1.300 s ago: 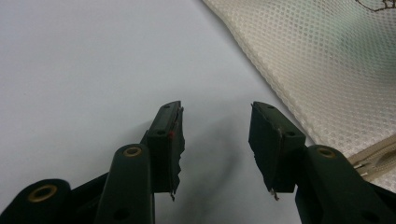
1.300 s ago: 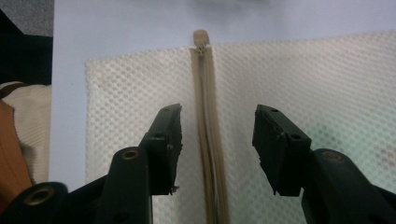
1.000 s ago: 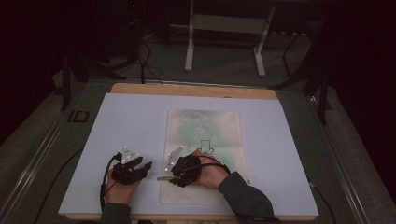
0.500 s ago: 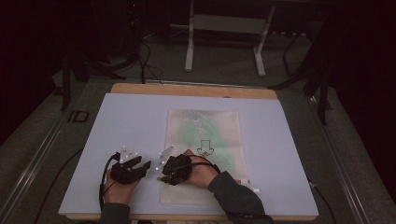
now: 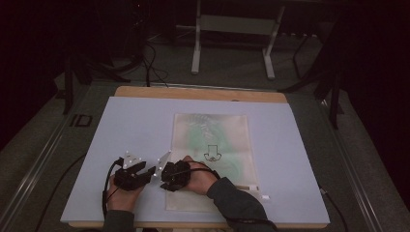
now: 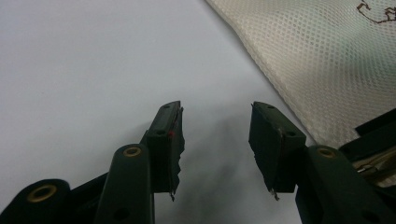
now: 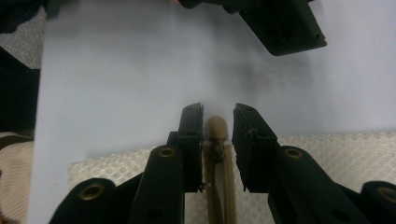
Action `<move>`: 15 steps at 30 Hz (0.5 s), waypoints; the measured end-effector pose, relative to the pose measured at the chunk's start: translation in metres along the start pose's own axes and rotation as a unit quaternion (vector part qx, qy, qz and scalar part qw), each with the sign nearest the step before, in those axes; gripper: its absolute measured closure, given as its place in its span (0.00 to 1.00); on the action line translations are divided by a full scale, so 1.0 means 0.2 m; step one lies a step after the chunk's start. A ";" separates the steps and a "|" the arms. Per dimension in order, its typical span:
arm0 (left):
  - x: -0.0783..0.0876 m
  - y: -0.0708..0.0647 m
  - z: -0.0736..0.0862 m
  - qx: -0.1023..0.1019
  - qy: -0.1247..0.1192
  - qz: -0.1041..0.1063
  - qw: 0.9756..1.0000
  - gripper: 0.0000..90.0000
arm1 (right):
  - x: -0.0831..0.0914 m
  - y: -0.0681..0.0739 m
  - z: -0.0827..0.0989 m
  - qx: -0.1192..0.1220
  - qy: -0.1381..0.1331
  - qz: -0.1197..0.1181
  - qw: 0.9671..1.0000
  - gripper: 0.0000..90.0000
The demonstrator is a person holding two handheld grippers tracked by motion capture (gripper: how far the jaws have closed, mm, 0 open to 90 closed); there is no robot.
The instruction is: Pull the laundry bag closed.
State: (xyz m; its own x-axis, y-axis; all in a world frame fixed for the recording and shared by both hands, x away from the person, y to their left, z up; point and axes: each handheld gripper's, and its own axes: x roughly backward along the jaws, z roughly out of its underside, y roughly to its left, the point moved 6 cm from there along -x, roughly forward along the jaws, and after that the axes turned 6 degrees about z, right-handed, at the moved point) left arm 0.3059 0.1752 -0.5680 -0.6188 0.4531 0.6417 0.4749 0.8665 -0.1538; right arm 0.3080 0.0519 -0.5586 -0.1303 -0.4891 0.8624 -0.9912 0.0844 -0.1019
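The zipper pull (image 7: 216, 128) of the mesh bag (image 7: 327, 154) is being closed upon by the right gripper (image 7: 217, 122), its jaws narrowing but not yet pressing; a firm pinch is judged next; the left gripper (image 6: 215, 123) is held open, empty, beside.

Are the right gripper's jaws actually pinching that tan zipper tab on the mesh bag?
Cannot tell. In the right gripper view the right gripper has been closing around the zipper tab of the mesh bag, but thin dark slivers beside it are unclear.
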 end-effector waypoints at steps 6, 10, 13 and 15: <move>0.01 0.01 0.00 0.004 -0.005 -0.002 1.000 0.60 | -0.04 0.00 -0.01 -0.003 0.011 -0.002 1.000 0.82; 0.01 0.02 0.00 0.010 -0.008 -0.003 1.000 0.60 | -0.05 0.00 -0.01 -0.001 0.013 -0.004 1.000 0.83; 0.02 0.03 0.00 0.008 -0.007 -0.004 1.000 0.60 | -0.05 0.00 -0.01 -0.005 0.017 -0.006 1.000 0.85; 0.02 0.03 0.00 0.008 -0.006 -0.004 1.000 0.60 | -0.05 -0.01 -0.02 -0.009 0.019 -0.006 1.000 0.87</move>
State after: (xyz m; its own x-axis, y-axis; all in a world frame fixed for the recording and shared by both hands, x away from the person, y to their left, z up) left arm 0.3063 0.1812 -0.5664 -0.6307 0.4486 0.6332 0.4604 0.8732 -0.1600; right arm 0.3111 0.0595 -0.5657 -0.1176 -0.4575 0.8814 -0.9920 0.0945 -0.0833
